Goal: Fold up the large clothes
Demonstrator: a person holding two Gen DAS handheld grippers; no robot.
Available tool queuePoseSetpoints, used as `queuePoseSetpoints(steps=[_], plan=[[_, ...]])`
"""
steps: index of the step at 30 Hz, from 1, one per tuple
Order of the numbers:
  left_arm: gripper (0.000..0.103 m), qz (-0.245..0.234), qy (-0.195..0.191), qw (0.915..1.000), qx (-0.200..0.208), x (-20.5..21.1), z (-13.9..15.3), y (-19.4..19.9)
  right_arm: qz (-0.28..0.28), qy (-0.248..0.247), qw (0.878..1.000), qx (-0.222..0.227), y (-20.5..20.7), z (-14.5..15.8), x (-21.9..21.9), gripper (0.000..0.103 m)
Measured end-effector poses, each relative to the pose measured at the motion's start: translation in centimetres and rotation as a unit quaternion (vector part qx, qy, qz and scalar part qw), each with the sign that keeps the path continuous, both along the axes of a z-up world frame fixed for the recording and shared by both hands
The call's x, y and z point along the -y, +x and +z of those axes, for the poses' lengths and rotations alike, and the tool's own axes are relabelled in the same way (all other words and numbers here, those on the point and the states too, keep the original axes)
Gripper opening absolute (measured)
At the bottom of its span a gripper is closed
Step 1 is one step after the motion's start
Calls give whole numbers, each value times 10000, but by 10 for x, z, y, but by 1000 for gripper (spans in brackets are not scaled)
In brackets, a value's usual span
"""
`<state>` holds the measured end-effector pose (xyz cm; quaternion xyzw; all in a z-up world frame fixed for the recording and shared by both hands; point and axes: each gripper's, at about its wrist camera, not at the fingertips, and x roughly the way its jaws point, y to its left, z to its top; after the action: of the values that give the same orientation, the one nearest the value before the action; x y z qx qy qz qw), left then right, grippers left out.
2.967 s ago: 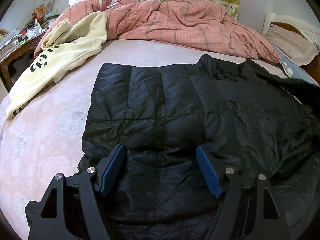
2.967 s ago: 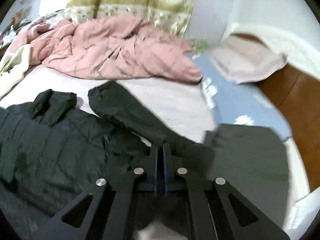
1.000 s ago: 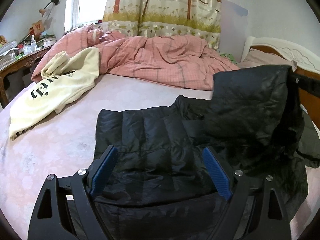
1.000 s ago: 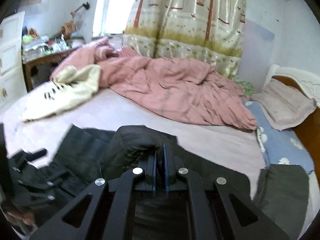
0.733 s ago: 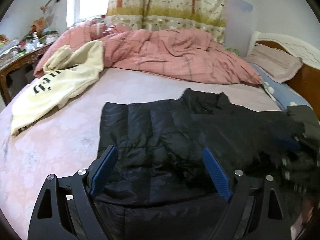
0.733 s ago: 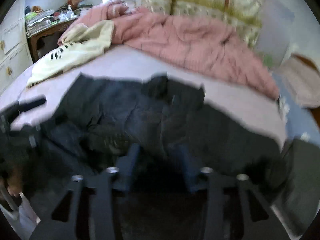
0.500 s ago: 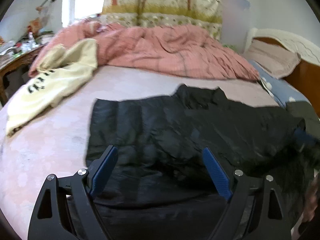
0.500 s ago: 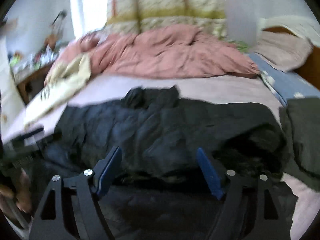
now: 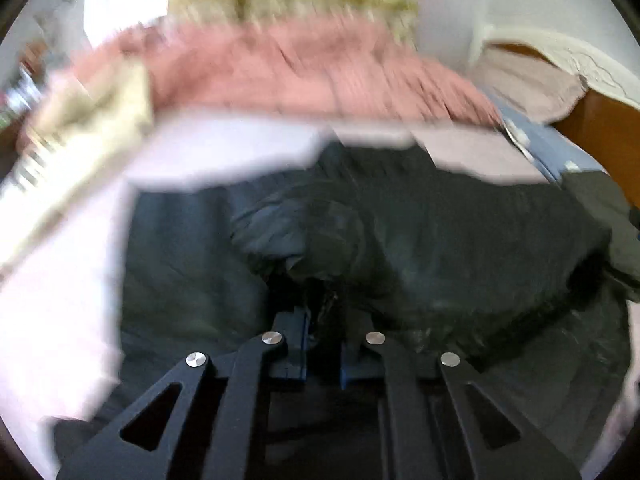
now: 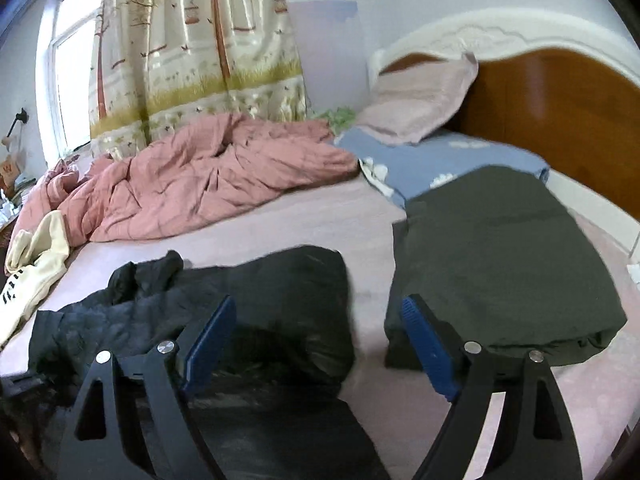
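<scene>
A black quilted puffer jacket (image 9: 420, 240) lies spread on the pink bed sheet, one side folded over its middle. In the blurred left wrist view my left gripper (image 9: 323, 344) is shut on a bunch of the jacket's near edge. In the right wrist view the jacket (image 10: 256, 304) lies under and left of my right gripper (image 10: 316, 344), which is open and empty just above the jacket's right edge.
A folded dark green garment (image 10: 500, 264) lies right of the jacket. A crumpled pink quilt (image 10: 208, 184) and a cream sweatshirt (image 10: 36, 264) lie farther back and left. A pillow (image 10: 420, 100) leans on the wooden headboard (image 10: 560, 104). Bare sheet (image 10: 320, 220) lies between.
My right gripper let go of the jacket side it carried over, opened and swung right. My left gripper closed from wide open onto the jacket's near edge; its view is now blurred.
</scene>
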<state>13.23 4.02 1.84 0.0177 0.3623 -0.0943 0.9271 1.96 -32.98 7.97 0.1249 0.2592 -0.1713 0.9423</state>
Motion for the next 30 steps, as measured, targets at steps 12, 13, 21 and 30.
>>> queuePoseSetpoints(steps=[12, 13, 21, 30], plan=[[9, 962, 971, 9895, 461, -61, 13, 1, 1986, 637, 9723, -1058, 57, -65, -59, 74], [9, 976, 1001, 9894, 401, -62, 8, 3, 1960, 445, 9732, -1116, 60, -67, -63, 65], [10, 1323, 1500, 9797, -136, -69, -29, 24, 1393, 214, 9767, -1620, 78, -83, -48, 51], [51, 1626, 1374, 9759, 478, -75, -4, 4, 1295, 124, 9841, -1205, 50, -70, -36, 59]])
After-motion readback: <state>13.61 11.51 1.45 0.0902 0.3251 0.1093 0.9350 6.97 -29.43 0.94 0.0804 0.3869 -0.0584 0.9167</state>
